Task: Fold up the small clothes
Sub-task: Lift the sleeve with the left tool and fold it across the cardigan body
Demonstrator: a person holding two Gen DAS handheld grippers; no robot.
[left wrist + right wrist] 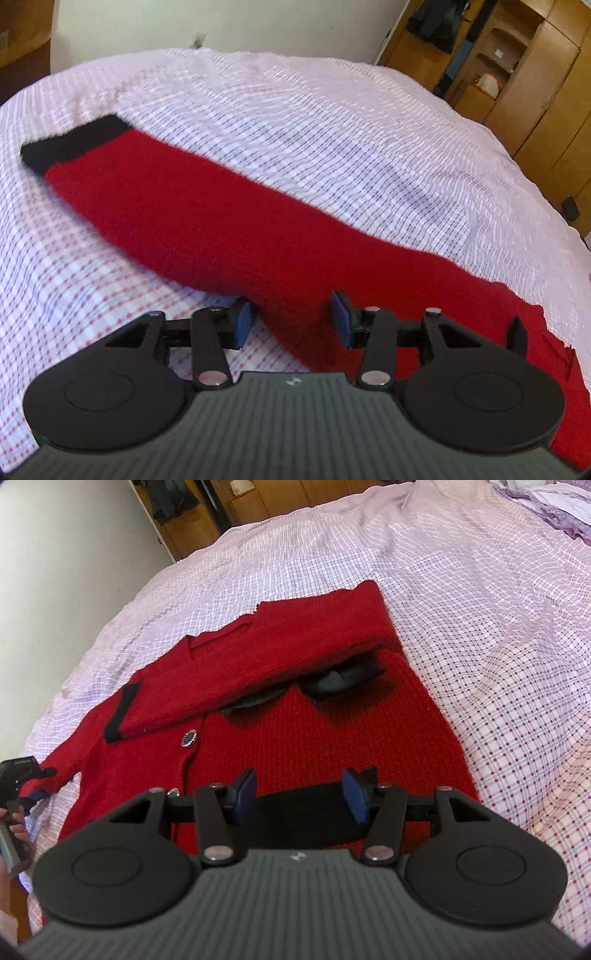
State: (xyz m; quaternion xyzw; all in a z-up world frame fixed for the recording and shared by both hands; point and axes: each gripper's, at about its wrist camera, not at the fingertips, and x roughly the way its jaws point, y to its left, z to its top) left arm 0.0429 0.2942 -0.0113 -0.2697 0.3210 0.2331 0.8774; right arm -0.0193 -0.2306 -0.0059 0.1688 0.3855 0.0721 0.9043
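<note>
A small red knitted cardigan (295,734) with black trim lies flat on the checked bedsheet (480,609). One sleeve (258,668) with a black cuff (122,712) is folded across its chest. The other sleeve (207,221) stretches out across the sheet, ending in a black cuff (74,142). My left gripper (291,319) is open, its jaws either side of that sleeve near the shoulder; it also shows at the right wrist view's left edge (22,779). My right gripper (299,794) is open above the black hem (306,812).
The bed edge drops off to a wooden wardrobe (517,74) and a white wall (55,554). A purple and white cloth (554,506) lies bunched at the far corner. A black collar (332,679) shows under the folded sleeve.
</note>
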